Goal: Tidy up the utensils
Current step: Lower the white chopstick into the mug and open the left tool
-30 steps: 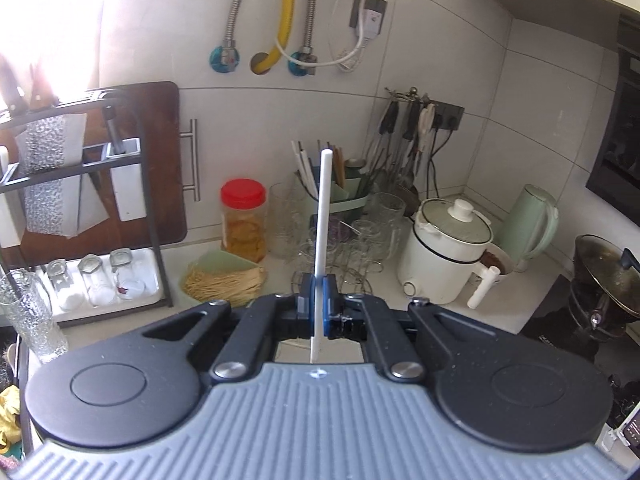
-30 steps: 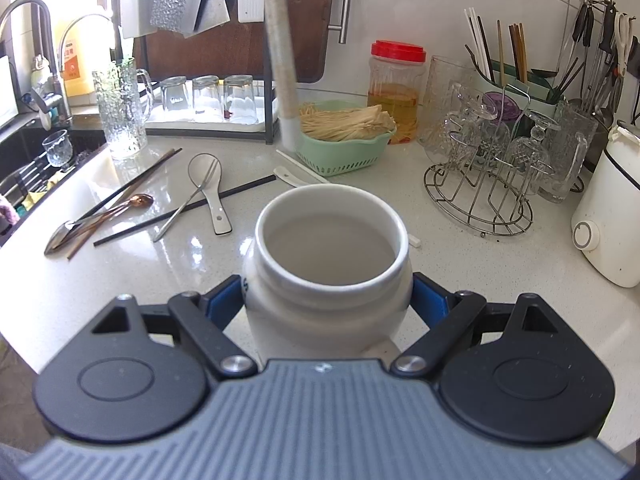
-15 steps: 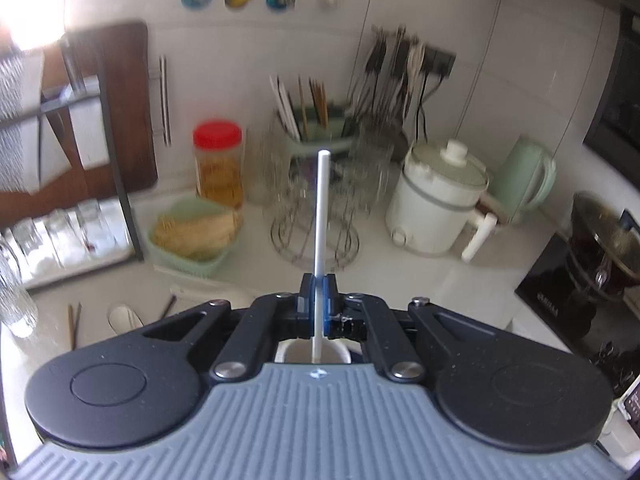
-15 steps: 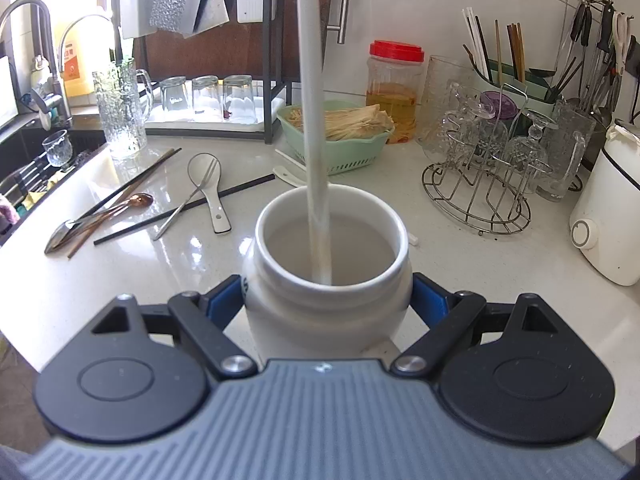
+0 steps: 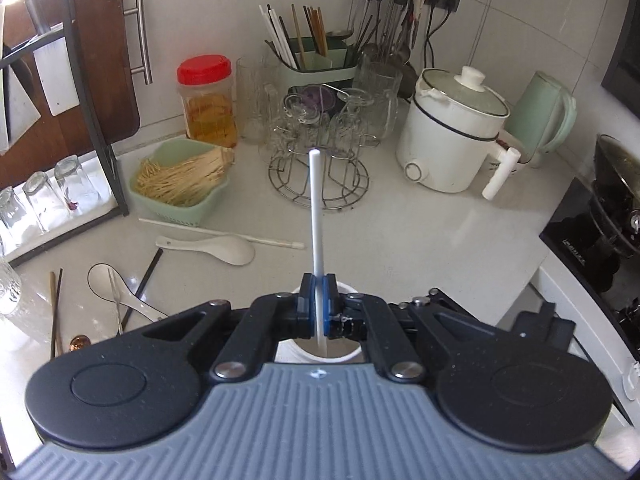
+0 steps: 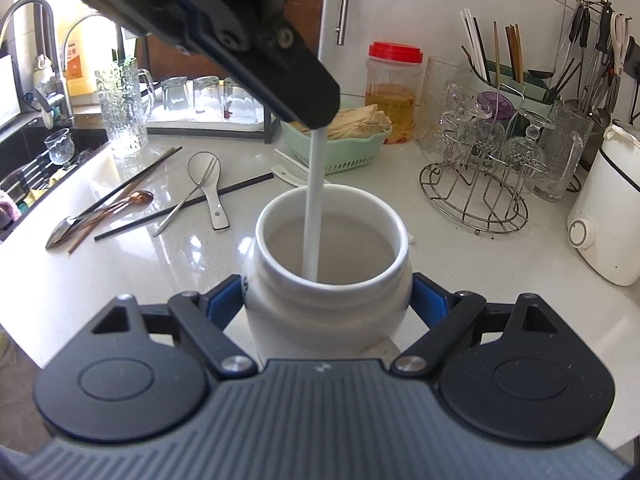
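My right gripper is shut on a white ceramic jar that stands on the counter. Above the jar, my left gripper, seen from the right wrist at the left gripper, is shut on a white chopstick. The white chopstick stands nearly upright with its lower end inside the jar's mouth. The jar's rim shows below my left jaws. Loose on the counter lie a white spoon, another white chopstick, a second white spoon, a black chopstick and metal spoons.
Behind the jar stand a green basket, a wire rack of glasses, a red-lidded jar and a green utensil holder. A white cooker is at the right, a stove beyond it, a sink at the left.
My left gripper has come down and tipped forward with the white chopstick, whose lower end has gone from above the jar to inside it. The right gripper and the jar have kept still.
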A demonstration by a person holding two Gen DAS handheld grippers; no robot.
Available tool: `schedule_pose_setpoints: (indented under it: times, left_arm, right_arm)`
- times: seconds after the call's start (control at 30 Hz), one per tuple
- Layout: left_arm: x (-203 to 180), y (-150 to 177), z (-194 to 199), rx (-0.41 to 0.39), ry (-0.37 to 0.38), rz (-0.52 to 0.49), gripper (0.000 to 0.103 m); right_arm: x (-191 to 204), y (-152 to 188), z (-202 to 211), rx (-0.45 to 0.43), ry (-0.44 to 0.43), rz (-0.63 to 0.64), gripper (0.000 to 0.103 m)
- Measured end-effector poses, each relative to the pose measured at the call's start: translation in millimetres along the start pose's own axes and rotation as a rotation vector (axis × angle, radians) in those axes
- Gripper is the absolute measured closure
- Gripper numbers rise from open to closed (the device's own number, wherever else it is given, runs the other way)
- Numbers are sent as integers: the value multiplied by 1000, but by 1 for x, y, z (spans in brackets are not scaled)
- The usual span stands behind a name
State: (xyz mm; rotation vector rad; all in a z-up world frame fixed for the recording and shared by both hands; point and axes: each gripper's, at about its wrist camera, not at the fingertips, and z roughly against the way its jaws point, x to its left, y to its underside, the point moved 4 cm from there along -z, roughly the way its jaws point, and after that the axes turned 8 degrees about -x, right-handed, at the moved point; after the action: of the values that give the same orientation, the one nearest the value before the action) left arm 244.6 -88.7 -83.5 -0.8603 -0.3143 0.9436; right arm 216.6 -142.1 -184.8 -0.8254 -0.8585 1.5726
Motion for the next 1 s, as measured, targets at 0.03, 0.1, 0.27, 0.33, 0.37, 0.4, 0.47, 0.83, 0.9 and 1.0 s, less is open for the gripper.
schedule_pose_setpoints:
  times: [0.03,0.1,0.27,0.33,0.37,0.4,0.47,0.83,0.9,1.0]
  left_arm:
    - [1,-1,-1,4,0,6,99]
    - [2,-3,-3,9,-9,9,99]
    - [10,-6,-8,24,-36,54,99]
    - [11,-7,-9,23,-51,59,99]
    - [12,-7,-10,25,-53,63,99]
    - [12,-7,-11,24,-54,67,99]
    - [11,-8,-11,23,-64,73,99]
    - [11,-2,12,-9,-143,119,99]
    - [13,3,19,-15,-167,135,99]
    - [15,11,29,-19,-197,166,99]
  right_arm:
    - [0,0,1,-1,-2,2,12]
    - [-1,0,1,-1,-7,5,12]
    - [-1,0,1,-3,-18,12,13]
    - [-2,0,2,-4,-24,15,13]
    - [-2,1,2,-3,-27,15,13]
    - [-3,0,2,-4,-30,18,13]
    - [-3,1,2,-4,-36,20,13]
    - [-7,2,3,-12,-64,35,13]
    - [-8,2,3,-15,-71,38,13]
    - [-9,3,3,-17,-78,42,13]
